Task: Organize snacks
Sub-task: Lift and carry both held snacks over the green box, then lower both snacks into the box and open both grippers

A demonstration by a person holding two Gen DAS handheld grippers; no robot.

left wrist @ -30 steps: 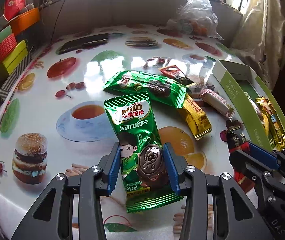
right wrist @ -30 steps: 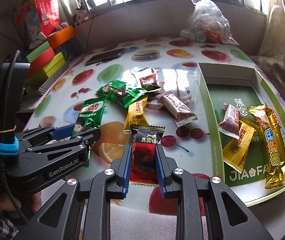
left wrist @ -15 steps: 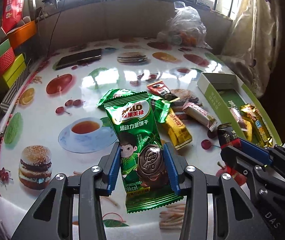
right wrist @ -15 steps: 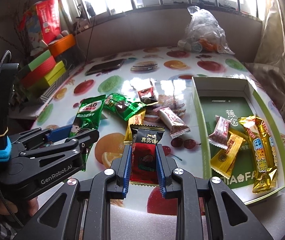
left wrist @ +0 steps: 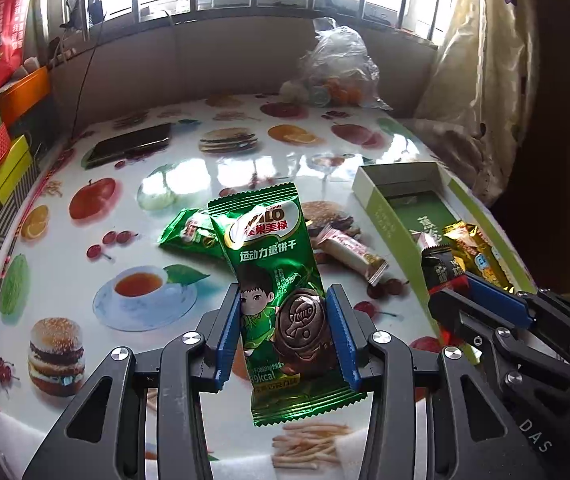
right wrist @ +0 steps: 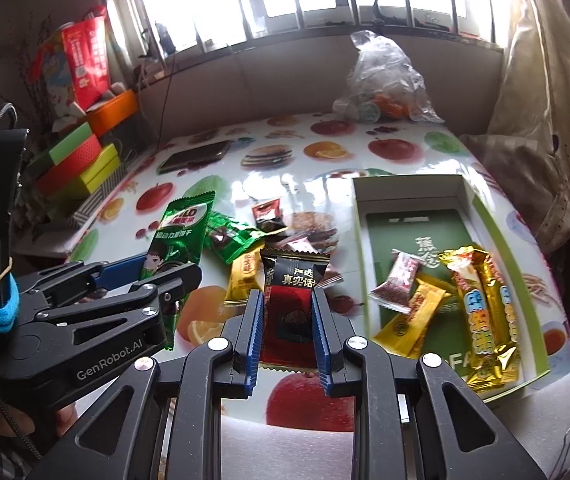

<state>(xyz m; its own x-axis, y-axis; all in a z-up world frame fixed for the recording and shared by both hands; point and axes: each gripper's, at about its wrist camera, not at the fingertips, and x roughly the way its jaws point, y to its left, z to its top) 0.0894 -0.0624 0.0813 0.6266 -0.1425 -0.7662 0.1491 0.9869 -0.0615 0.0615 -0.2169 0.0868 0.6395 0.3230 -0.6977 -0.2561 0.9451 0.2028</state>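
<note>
The left hand-held gripper (left wrist: 285,336) is clamped on a green Milo biscuit packet (left wrist: 275,276), its blue pads pressing the packet's two long edges near the lower end, so the packet stands up and away from the fingers with its long axis running along the line the gripper points. The right hand-held gripper (right wrist: 287,326) is closed tight on a black-and-red candy packet (right wrist: 291,304), held the same way, lengthwise between the pads, its black top end pointing ahead. Both packets hang clear of the surface (right wrist: 397,148), above its near edge. The relation that matters is where the open green-and-white box (right wrist: 485,216) lies: along the right edge of the surface, its long axis running from the near edge toward the far one, with several gold, yellow and pink-wrapped snacks (right wrist: 481,312) already lying in its near half and the far half bare. From the right gripper the box is just ahead and to the right, so that one is the nearer and needs only a short sideways carry. From the left gripper the box lies well to the right, beyond the right gripper itself, so I judge that its packet must cross over the loose snacks (left wrist: 349,248) in the middle of the surface and wait for or pass around the other hand.
</note>
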